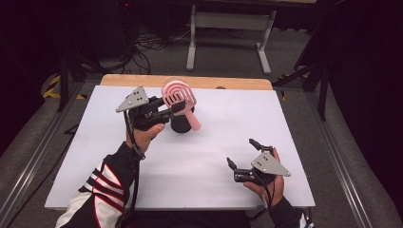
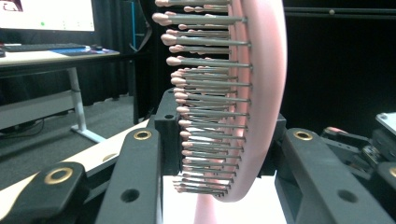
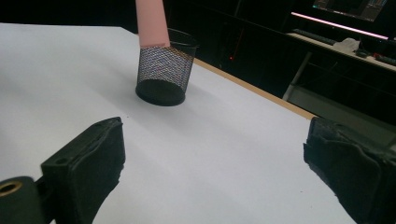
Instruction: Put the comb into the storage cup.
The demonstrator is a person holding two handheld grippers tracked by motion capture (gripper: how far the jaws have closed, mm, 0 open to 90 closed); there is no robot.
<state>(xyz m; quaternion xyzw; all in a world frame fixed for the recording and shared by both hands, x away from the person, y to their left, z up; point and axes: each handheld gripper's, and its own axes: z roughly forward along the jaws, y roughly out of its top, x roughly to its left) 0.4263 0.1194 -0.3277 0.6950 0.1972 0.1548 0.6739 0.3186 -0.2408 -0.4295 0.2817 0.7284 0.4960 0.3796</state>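
Raised left hand's fingers [image 1: 177, 107] pinch pink hairbrush [image 1: 177, 95] above mesh cup [image 1: 180, 124].

Beyond the white tabletop [image 1: 199, 161] with its wooden far edge we see a grey carpeted floor [image 1: 228, 52] and a white desk frame [image 1: 228, 28] on two feet. Dark cables [image 1: 147, 42] lie tangled beside that frame. Yellow-and-black tape [image 1: 54, 88] marks the floor at the left. A lit monitor [image 2: 46, 14] stands on another desk [image 2: 51, 53] farther back.

Black-white-red striped sleeve [image 1: 102, 187], black grippers, grey plates
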